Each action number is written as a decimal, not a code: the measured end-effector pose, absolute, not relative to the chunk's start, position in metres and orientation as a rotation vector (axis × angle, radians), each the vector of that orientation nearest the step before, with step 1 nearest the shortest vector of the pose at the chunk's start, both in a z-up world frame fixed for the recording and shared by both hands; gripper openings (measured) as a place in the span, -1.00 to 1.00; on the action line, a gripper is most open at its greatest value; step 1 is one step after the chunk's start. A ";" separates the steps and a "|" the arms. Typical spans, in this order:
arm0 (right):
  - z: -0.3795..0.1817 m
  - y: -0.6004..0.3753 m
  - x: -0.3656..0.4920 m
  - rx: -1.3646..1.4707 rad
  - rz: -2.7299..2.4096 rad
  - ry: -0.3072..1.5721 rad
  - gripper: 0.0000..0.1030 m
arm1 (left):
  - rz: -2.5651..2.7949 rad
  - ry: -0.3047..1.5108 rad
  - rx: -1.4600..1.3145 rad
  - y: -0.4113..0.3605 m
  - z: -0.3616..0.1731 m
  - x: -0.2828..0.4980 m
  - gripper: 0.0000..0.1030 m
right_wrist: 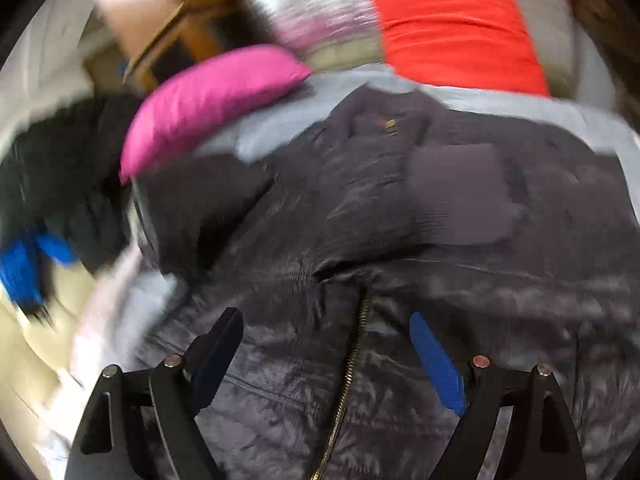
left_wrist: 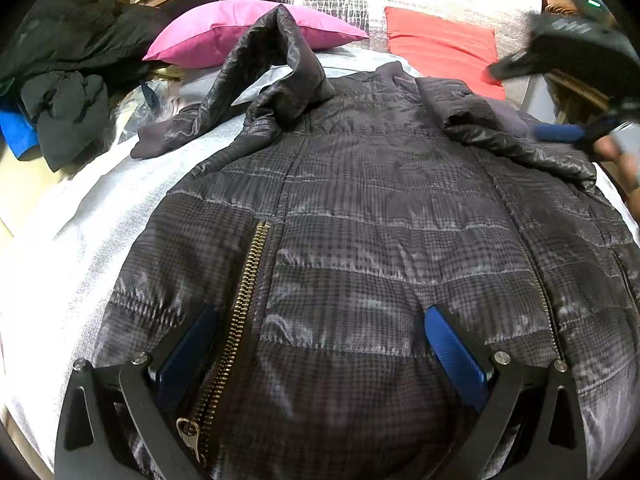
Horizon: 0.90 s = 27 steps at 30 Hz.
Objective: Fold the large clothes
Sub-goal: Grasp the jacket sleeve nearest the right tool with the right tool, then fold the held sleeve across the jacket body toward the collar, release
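Nearest to me, my left gripper (left_wrist: pixel 320 344) is hovering over the hem end of the quilted jacket (left_wrist: pixel 360 220), jaws spread wide and holding nothing; the brass zipper (left_wrist: pixel 240 300) is running up just inside the left pad. My right gripper (right_wrist: pixel 326 344) is likewise standing wide and empty — its view is blurred — with the zipper between its fingers. The jacket is lying flat on the grey bedsheet (left_wrist: pixel 80 220), its long axis stretching away from both sets of jaws toward the collar. Farther off, one sleeve (left_wrist: pixel 260 64) is arching up on my left — the side my left gripper is nearer, I judge. Beyond are the pink pillow (left_wrist: pixel 224 32) and red pillow (left_wrist: pixel 440 44).
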State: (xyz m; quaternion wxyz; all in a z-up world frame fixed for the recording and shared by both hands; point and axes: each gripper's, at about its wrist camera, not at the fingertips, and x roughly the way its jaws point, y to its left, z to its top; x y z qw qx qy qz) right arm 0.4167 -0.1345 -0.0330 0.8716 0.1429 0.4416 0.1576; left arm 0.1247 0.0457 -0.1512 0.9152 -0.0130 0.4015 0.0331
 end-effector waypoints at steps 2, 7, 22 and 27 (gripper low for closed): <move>-0.018 -0.166 0.415 0.461 0.298 0.874 0.70 | 0.072 0.826 -0.027 0.045 -0.151 0.125 1.00; -0.014 -0.227 0.436 0.741 0.227 0.856 0.70 | 0.075 0.827 -0.024 0.044 -0.151 0.125 1.00; 0.004 -0.118 0.505 0.326 0.159 0.898 -0.57 | 0.080 0.825 -0.025 0.045 -0.151 0.125 1.00; 0.050 -0.022 0.495 0.229 0.408 0.788 -0.03 | 0.075 0.825 -0.031 0.045 -0.151 0.124 1.00</move>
